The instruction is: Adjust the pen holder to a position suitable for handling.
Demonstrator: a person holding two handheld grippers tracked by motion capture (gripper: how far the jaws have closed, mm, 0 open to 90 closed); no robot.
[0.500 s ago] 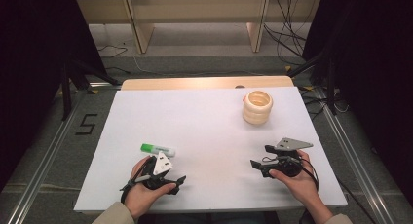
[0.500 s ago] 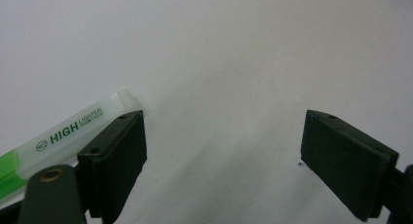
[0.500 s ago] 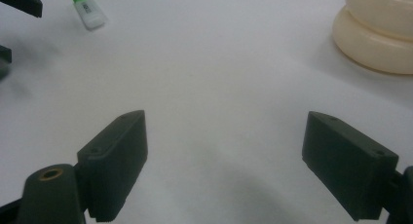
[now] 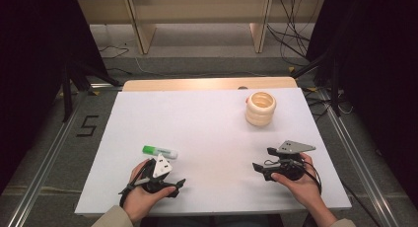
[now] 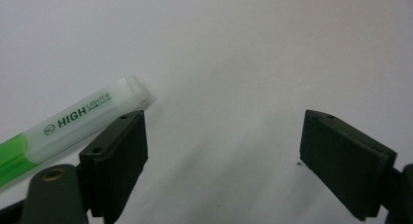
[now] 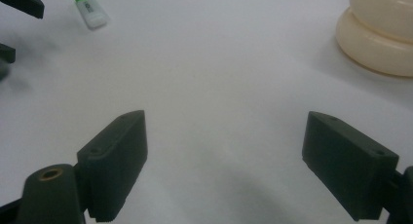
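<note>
A green and white highlighter lies on the white table top at the front left. My left gripper rests just in front of it, open and holding nothing. In the left gripper view the highlighter lies beside the outer face of the left jaw, not between the jaws of the gripper. My right gripper is at the front right, open and holding nothing, with bare table between its jaws. From there the highlighter shows far off.
A cream ribbed ring-shaped holder stands upright at the back right, and its side shows in the right gripper view. A wooden strip runs along the table's far edge. The left gripper's jaws show at the top left of the right gripper view.
</note>
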